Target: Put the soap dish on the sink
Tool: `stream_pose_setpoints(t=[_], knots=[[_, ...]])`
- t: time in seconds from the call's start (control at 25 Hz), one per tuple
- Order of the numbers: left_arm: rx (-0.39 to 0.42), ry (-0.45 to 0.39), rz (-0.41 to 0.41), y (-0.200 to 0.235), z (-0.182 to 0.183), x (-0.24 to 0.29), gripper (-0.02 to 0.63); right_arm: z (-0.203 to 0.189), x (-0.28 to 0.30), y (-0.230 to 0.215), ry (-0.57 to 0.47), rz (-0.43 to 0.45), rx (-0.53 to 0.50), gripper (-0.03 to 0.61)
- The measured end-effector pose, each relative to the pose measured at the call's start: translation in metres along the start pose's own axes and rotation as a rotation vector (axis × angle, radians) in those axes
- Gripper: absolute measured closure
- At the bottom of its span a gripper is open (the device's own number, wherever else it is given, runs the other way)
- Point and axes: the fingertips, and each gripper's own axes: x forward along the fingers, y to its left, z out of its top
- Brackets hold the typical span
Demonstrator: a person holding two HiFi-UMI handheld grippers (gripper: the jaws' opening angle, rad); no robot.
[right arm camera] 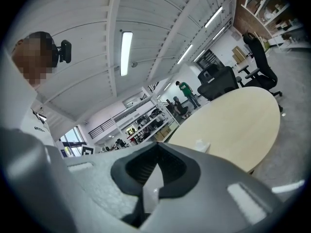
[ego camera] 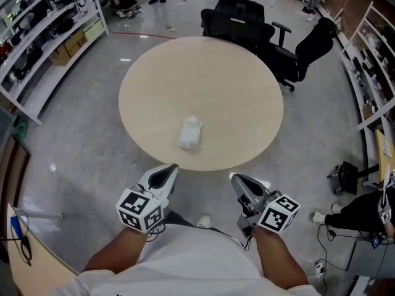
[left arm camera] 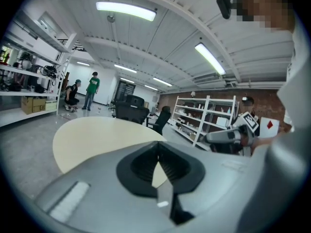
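A small white soap dish (ego camera: 190, 133) lies on the round beige table (ego camera: 234, 91), near its front edge; in the right gripper view the dish (right arm camera: 201, 145) shows just past the jaws. My left gripper (ego camera: 168, 170) hovers at the table's near rim, below and left of the dish, its jaws shut (left arm camera: 158, 148) with nothing between them. My right gripper (ego camera: 237, 179) hangs just off the rim, below and right of the dish, also shut (right arm camera: 156, 148) and empty. The left gripper view catches the right gripper (left arm camera: 228, 136) off to its right.
Black office chairs (ego camera: 241, 17) stand behind the table, another chair (ego camera: 308, 51) at its far right. White shelving (ego camera: 43, 36) lines the left side and more shelves (ego camera: 373, 60) the right. People stand far back (left arm camera: 91, 89). A person crouches on the floor at right (ego camera: 364, 211).
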Motion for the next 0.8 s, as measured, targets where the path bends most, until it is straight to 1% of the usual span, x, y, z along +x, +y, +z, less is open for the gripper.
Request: stream_pose_setpoints(t=[0.08,0.24,0.44,0.8], knots=[[0.006,0.005,-0.001,0.002,-0.001,0.000,0.606,0.001,0.000,-0.001,-0.009,-0.007,-0.002,0.578],[0.031,0.028,-0.029,0.007,-0.001,0.001,0.606,-0.002,0.003,0.000,-0.037,-0.036,0.010,0.578],[0.075,0.045,-0.063,0.023,0.010,0.000,0.606,-0.010,0.019,0.000,-0.062,-0.090,0.032,0.578],[0.092,0.050,-0.099,0.051,0.021,-0.004,0.606,-0.011,0.048,0.012,-0.089,-0.120,0.028,0.578]])
